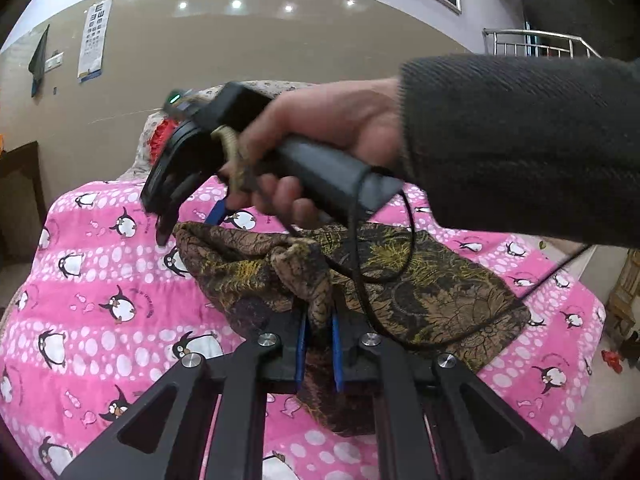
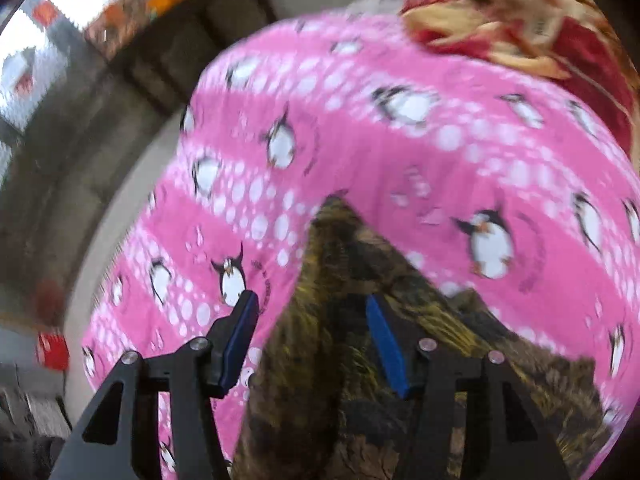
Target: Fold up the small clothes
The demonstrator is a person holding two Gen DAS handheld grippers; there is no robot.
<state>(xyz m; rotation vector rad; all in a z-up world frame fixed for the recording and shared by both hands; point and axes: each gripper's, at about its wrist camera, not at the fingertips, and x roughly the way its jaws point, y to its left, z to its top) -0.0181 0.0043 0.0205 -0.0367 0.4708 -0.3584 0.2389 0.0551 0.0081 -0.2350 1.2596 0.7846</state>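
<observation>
One brown-and-gold patterned garment (image 1: 420,280) lies mid-bed on the pink penguin bedspread (image 1: 100,272), one corner reaching toward the bed's right edge. Left gripper (image 1: 319,344): jaws fully closed, pinching a bunched fold of the garment and lifting it. Right gripper (image 2: 314,332): jaws partly open over the garment's pointed end, blue pads (image 2: 384,340) not pressing it. One sleeved hand (image 1: 340,136) holds the right gripper's handle.

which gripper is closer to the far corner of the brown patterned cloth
Right. The right gripper hangs over that corner of the brown patterned cloth, jaws apart with cloth between them. The left gripper is shut on a bunched fold at the cloth's near edge.
</observation>
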